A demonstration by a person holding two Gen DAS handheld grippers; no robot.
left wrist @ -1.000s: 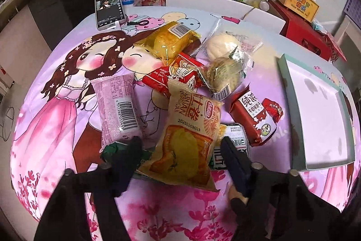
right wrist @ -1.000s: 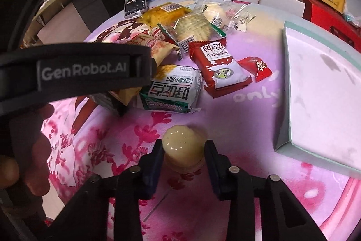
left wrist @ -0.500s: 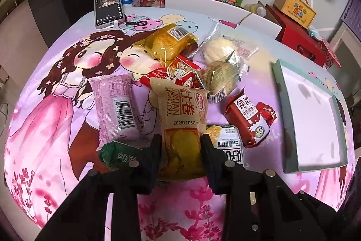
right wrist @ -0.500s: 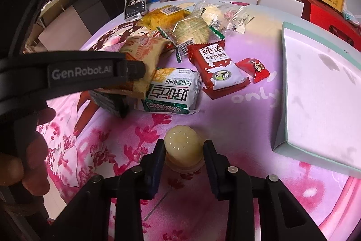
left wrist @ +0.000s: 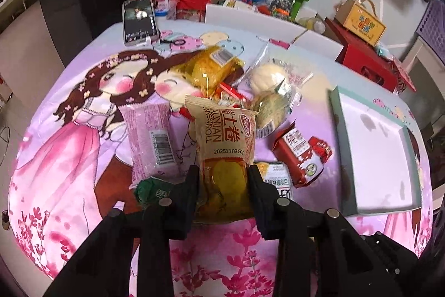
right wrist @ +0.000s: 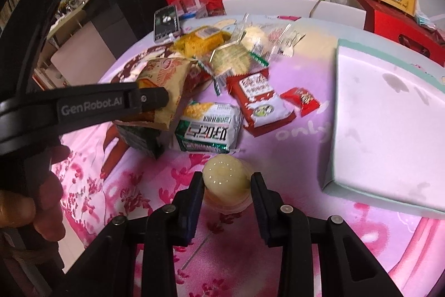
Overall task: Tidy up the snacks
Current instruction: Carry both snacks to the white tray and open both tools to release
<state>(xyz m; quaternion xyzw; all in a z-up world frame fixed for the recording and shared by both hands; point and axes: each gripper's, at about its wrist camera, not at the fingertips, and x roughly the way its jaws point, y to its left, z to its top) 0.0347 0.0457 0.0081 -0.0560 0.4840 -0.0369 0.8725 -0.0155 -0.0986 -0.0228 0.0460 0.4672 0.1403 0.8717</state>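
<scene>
Left tongs (left wrist: 223,180) gripping yellow roll packet (left wrist: 225,146), right tongs (right wrist: 225,185) pinching jelly cup (right wrist: 225,180)

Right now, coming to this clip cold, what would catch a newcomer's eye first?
The left claw is shut on a yellow egg-roll bag, held at the near edge of the snack pile in the middle of the pink cartoon tablecloth. The right claw grips a pale jelly cup low over the cloth. To the right lies an open teal-rimmed box, with nothing in it.
</scene>
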